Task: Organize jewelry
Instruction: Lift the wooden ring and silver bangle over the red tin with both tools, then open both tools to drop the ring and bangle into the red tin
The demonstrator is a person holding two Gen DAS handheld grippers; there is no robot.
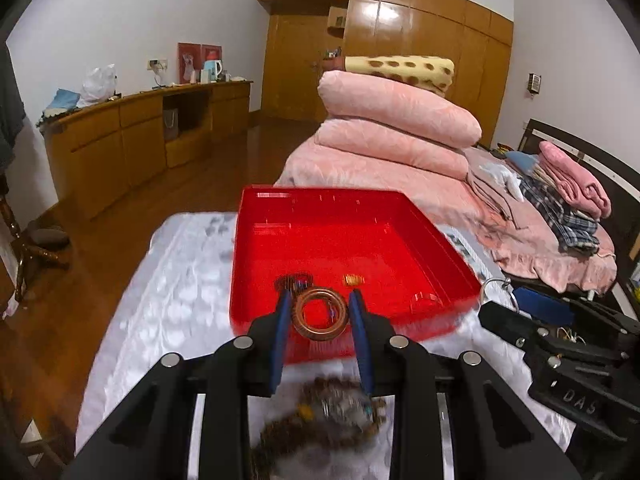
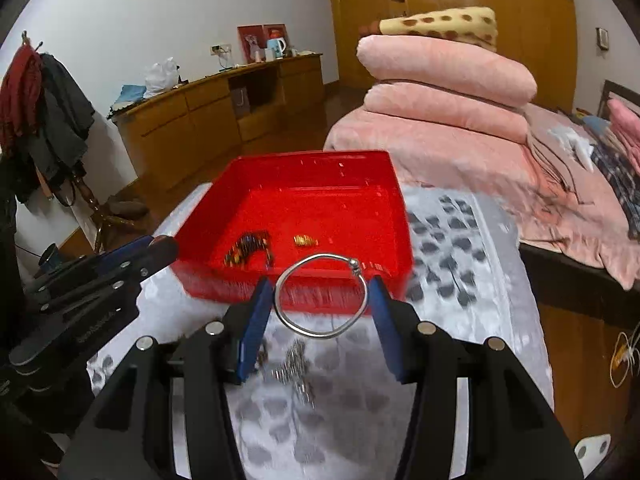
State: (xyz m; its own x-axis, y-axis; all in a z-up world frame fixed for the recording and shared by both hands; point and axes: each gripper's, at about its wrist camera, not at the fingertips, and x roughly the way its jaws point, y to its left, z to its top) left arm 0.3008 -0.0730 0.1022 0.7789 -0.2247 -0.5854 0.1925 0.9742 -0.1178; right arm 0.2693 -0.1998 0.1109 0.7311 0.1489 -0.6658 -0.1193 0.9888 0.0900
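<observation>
A table (image 2: pixel 472 240) covered with a white cloth printed with grey patches fills the lower centre of both wrist views. A red tray (image 1: pixel 400 216) rests on it at mid-frame, toward the far edge. At the bottom centre, blurred, lie a brown beaded strand (image 1: pixel 320 412) in the left view and a silvery chain (image 2: pixel 296 372) in the right.

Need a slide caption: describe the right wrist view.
Right gripper holds a silver bangle before the red tray, which contains beads.
</observation>
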